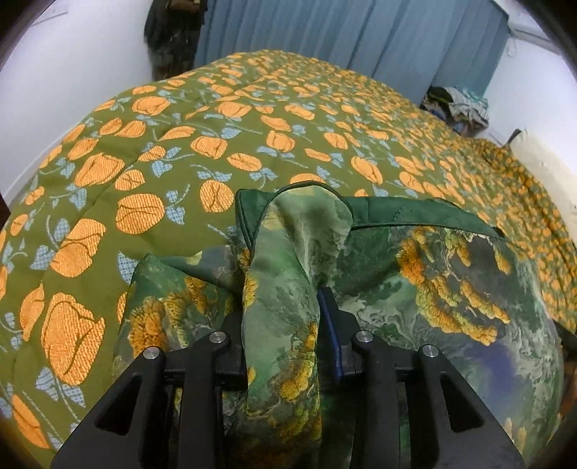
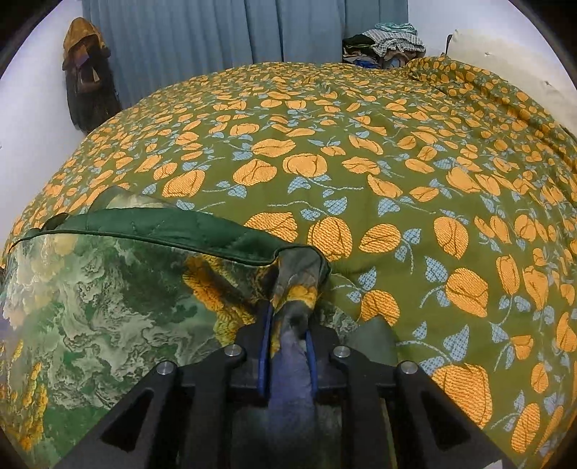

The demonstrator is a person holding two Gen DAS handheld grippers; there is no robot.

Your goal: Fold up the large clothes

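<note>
Olive floral bedspread (image 2: 360, 144), blue curtain (image 2: 216, 32) behind; both hand-held grippers (image 1: 285, 346) (image 2: 288, 357) clamped on green garment (image 1: 414, 288).

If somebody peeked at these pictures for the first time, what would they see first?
Probably the big olive bedspread covered in orange tulips, filling most of both views. Next, the green printed garment with its dark green hem lying at the near edge, pinched by the left gripper and the right gripper. Blue curtains hang behind.

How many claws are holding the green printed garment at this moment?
2. The left claw pinches a bunched fold of the green printed garment at its left end; the right claw pinches its right end.
</note>
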